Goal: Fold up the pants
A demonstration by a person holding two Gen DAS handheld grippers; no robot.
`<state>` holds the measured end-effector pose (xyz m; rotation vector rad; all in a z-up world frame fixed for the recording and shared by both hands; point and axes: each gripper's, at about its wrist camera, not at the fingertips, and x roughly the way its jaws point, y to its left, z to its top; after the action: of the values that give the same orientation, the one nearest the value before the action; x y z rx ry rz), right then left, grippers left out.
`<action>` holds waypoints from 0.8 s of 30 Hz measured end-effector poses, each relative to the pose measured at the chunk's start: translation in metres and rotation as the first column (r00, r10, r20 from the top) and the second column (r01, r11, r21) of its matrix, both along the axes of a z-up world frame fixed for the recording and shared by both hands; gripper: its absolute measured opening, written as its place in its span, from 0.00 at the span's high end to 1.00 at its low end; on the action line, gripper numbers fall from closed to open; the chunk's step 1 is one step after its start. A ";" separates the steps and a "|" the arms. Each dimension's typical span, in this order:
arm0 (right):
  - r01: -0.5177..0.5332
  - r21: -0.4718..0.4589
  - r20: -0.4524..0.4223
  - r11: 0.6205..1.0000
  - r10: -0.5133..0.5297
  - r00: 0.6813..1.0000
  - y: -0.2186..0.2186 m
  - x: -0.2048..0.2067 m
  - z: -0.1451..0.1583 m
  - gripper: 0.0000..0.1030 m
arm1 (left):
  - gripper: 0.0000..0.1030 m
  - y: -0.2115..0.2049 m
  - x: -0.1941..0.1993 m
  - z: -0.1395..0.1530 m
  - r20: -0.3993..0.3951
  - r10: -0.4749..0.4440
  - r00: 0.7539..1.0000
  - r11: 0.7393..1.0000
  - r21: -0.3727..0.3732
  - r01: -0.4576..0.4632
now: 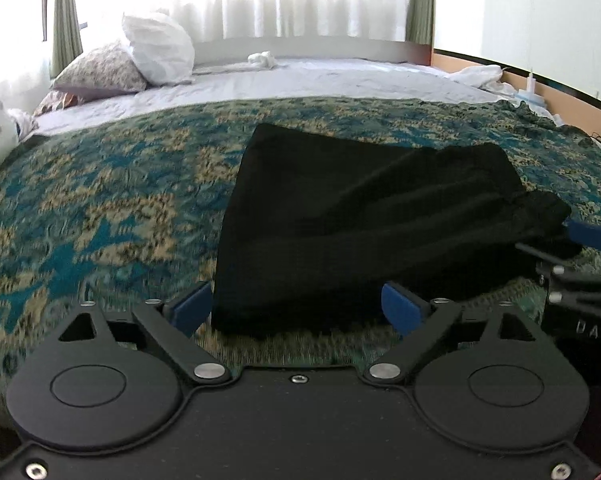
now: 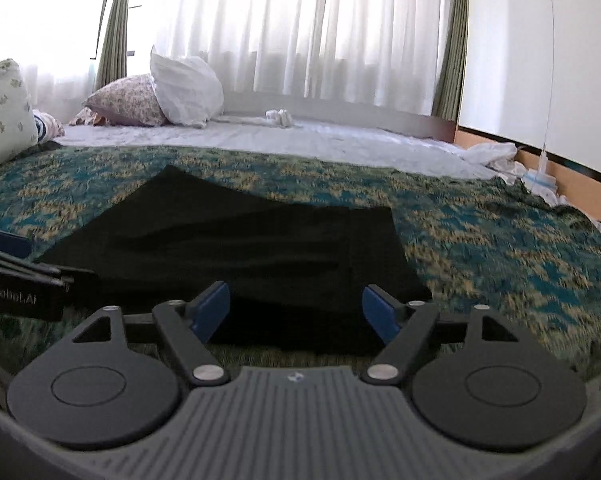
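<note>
Black pants (image 1: 360, 216) lie folded into a compact stack on a teal and tan patterned bedspread (image 1: 100, 208). My left gripper (image 1: 296, 310) is open, its blue pads either side of the stack's near left edge, holding nothing. My right gripper (image 2: 294, 310) is open at the near right edge of the pants (image 2: 240, 240), also empty. The right gripper also shows at the right edge of the left wrist view (image 1: 580, 264). The left gripper also shows at the left edge of the right wrist view (image 2: 16, 276).
White sheet (image 1: 300, 80) covers the far half of the bed. Pillows (image 1: 156, 48) stand at the back left, with another pillow (image 2: 0, 112) at the left. A curtained window is behind. Crumpled white cloth (image 2: 496, 156) and small items lie by the right wall.
</note>
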<state>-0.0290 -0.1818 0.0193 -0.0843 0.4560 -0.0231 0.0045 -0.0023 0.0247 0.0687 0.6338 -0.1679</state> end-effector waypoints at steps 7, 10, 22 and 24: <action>0.008 0.028 -0.063 1.000 -0.007 0.998 0.000 -0.005 -0.015 0.14 | 0.02 0.004 -0.003 -0.015 -0.066 0.028 0.997 1.000 -0.009 -0.029; 0.007 0.030 -0.077 1.000 -0.004 0.997 0.001 -0.004 -0.018 0.12 | 0.01 0.003 -0.004 -0.016 -0.059 0.033 0.998 0.999 0.000 -0.033; -0.006 0.044 -0.117 0.999 0.012 0.993 -0.001 0.006 -0.024 0.00 | 0.00 0.003 0.001 -0.022 -0.060 0.044 0.997 0.999 -0.020 -0.045; -0.011 0.047 -0.121 0.999 0.017 0.992 -0.001 0.007 -0.025 0.00 | 0.00 0.004 0.003 -0.022 -0.061 0.035 0.998 0.999 -0.020 -0.036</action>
<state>-0.0222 -0.1829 -0.0058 -0.0435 0.5774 0.0067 0.0073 0.0016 0.0023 0.0317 0.6934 -0.1425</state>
